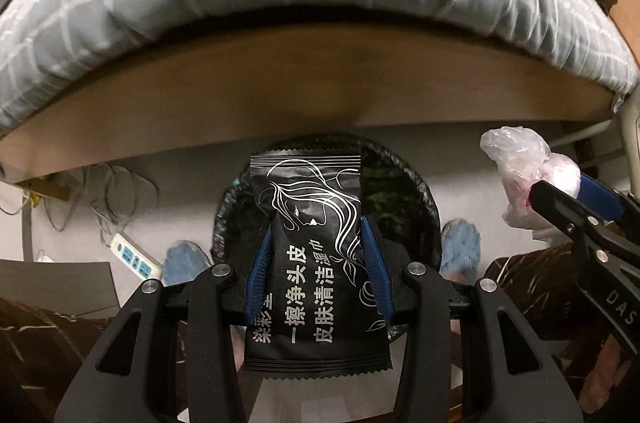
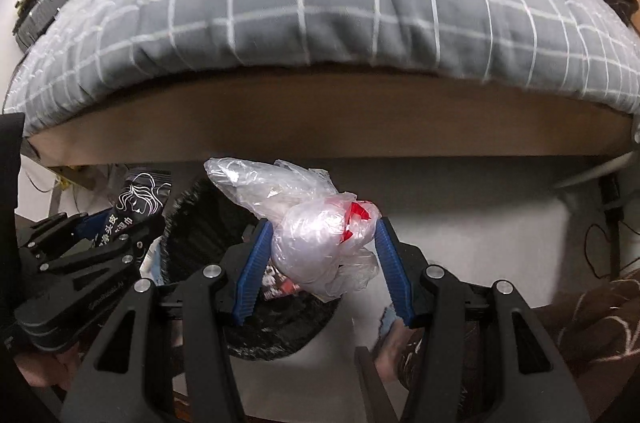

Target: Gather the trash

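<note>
1. The left gripper (image 1: 314, 263) was clamped on a black sachet (image 1: 310, 255), its blue pads (image 1: 256, 275) pressing the packet's two long edges. The sachet stood upright between them, white line art of a woman's face above and white Chinese print below.

2. The right gripper (image 2: 325, 243) pinched a crumpled clear plastic bag (image 2: 312, 223) with red marks on it, the wad bulging above and below the blue pads (image 2: 256, 259). In the left view the same bag (image 1: 520, 179) showed at the right edge, held by the right gripper (image 1: 560, 201).

3. Directly behind the sachet sat a bin (image 1: 404, 199) lined with a black bag. From the right wrist the bin (image 2: 208, 223) lay just left of and below the plastic bag, with the left gripper (image 2: 104, 239) and sachet (image 2: 136, 199) over its far-left side.

4. Two blue slippers (image 1: 460, 247) flanked the bin on the pale floor (image 1: 460, 159).

5. A white power strip (image 1: 134, 255) and loose cables (image 1: 116, 191) lay on the floor to the left.

6. Beyond ran a brown bed board (image 1: 320, 91), topped by a grey checked mattress (image 2: 320, 3).
</note>
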`<state>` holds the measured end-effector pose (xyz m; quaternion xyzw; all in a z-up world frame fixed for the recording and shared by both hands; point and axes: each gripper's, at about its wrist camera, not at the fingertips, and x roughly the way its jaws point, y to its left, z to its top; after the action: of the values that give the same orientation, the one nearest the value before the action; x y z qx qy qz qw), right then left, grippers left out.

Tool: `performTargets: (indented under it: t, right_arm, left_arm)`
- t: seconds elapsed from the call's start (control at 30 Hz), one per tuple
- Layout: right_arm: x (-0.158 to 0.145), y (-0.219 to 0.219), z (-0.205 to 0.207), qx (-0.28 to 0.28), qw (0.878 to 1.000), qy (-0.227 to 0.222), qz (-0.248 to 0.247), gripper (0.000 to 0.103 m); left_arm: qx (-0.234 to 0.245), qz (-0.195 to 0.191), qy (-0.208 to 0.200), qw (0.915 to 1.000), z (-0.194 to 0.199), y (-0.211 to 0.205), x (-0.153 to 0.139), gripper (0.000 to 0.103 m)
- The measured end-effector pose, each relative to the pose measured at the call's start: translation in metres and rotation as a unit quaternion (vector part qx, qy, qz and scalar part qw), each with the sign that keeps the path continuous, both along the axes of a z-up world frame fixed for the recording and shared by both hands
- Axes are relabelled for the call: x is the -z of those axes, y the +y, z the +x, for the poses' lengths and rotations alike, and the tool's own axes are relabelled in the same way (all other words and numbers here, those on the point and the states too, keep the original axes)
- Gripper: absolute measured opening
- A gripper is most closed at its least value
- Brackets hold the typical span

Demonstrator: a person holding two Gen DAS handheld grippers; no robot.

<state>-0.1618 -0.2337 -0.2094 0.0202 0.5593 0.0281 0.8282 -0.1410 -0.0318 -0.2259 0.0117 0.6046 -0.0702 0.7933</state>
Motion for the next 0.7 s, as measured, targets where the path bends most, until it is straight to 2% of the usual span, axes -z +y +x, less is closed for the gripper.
performTargets:
  t: [0.23,0.4,0.57,0.7]
  right_arm:
    - [0.015,-0.006,0.006,0.01,1.0,0.019,-0.005,0.051]
    - [0.019,-0.004,0.007,0.009,1.0,0.021,-0.004,0.051]
    - [0.014,0.006,0.007,0.0,1.0,0.014,0.006,0.051]
    - [0.007,0.018,0.01,-0.013,1.0,0.009,0.016,0.051]
  left_arm:
    - [0.01,0.007,0.021,0.9997,0.002,-0.014,0.023,0.043]
    - [0.008,0.024,0.024,0.9994,0.001,-0.014,0.03,0.058]
    - [0.011,0.034,0.006,0.9993,0.0,-0.011,0.022,0.082]
    - [-0.002,0.038,-0.001,0.9993,-0.001,0.004,0.014,0.092]
